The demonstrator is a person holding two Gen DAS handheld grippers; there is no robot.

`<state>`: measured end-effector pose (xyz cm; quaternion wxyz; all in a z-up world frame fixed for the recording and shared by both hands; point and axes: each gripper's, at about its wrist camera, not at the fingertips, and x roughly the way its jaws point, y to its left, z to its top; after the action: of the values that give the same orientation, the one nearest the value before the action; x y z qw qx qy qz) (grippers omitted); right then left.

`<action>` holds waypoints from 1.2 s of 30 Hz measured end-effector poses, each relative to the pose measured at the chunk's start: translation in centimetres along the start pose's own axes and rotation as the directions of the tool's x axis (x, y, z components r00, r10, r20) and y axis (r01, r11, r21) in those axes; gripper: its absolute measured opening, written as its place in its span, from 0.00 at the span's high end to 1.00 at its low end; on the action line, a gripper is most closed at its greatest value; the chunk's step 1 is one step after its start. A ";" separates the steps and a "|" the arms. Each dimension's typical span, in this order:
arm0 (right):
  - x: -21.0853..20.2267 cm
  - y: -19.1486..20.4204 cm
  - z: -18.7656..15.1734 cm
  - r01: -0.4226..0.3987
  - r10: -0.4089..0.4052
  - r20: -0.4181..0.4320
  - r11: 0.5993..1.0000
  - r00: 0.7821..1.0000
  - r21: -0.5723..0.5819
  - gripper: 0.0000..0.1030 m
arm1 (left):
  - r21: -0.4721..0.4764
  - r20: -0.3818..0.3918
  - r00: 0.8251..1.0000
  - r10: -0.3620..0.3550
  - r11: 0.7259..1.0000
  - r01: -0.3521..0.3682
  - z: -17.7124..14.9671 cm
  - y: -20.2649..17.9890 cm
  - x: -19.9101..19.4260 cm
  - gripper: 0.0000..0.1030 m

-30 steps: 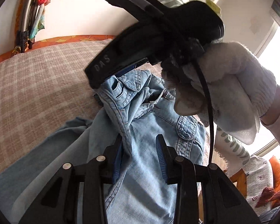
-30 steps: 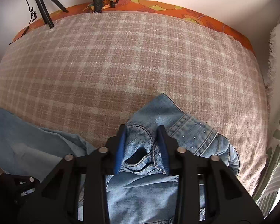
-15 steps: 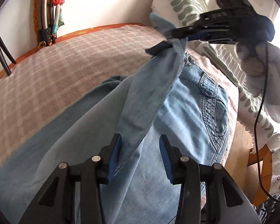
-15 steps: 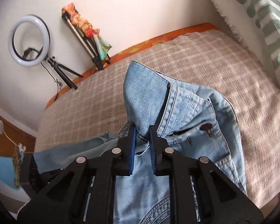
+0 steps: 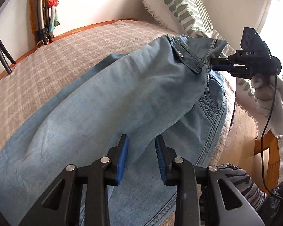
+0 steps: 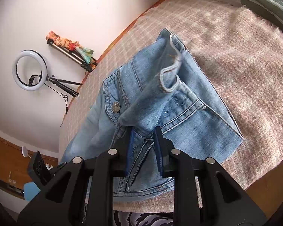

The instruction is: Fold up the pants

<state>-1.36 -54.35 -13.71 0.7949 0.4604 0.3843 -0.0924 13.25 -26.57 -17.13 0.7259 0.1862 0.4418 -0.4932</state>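
Across the checked bed [image 5: 69,56], the right gripper [image 6: 142,150], fingers just opening, has drawn the pants [image 5: 122,94] waistband flat; the left gripper [image 5: 141,162], fingers closing, straddles a fold.

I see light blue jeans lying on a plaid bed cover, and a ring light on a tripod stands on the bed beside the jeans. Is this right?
Not quite. The ring light on its tripod is not on the bed: the right wrist view shows it against the white wall, beyond the bed's edge. The light blue jeans do lie on the plaid bed cover.
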 end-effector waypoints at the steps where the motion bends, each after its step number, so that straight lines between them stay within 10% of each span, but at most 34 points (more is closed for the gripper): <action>1: -0.4 -0.2 0.2 -0.016 0.016 0.015 1.000 1.000 0.016 0.43 | 0.006 -0.004 1.000 0.009 1.000 -0.009 -0.1 -0.1 0.0 0.74; 8: -0.5 1.4 1.9 0.036 -0.036 0.004 0.999 0.999 -0.011 0.30 | 0.078 -0.024 0.997 0.074 0.994 -0.072 -0.6 -1.0 0.2 0.74; 9: 0.0 1.5 2.1 0.068 -0.068 -0.002 0.997 0.998 -0.022 0.36 | 0.098 -0.030 0.996 0.083 0.992 -0.080 -0.7 -1.2 0.4 0.74; 11: 1.1 1.7 2.5 0.133 -0.134 -0.033 0.990 0.990 -0.050 0.85 | 0.105 -0.038 0.995 0.096 0.990 -0.091 -0.7 -1.3 0.6 0.74; 13: 1.4 1.9 2.8 0.134 -0.135 -0.044 0.990 0.990 -0.038 0.90 | 0.102 -0.040 0.994 0.100 0.990 -0.095 -0.7 -1.3 0.5 0.74; 23: -3.5 5.8 4.2 0.089 -0.087 0.022 0.989 0.996 -0.117 0.94 | 0.143 -0.005 0.995 0.101 0.985 -0.099 -1.4 -1.6 -0.7 0.97; 36: -7.3 2.1 0.3 0.082 -0.079 0.049 0.994 0.996 -0.078 0.95 | 0.182 0.016 1.000 -0.006 0.983 0.002 -2.2 -5.4 -5.4 0.99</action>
<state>-5.14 -54.92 -7.16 0.8169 0.4102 0.3876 -0.1194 6.83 -24.50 -12.98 0.7084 0.2468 0.3892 -0.5345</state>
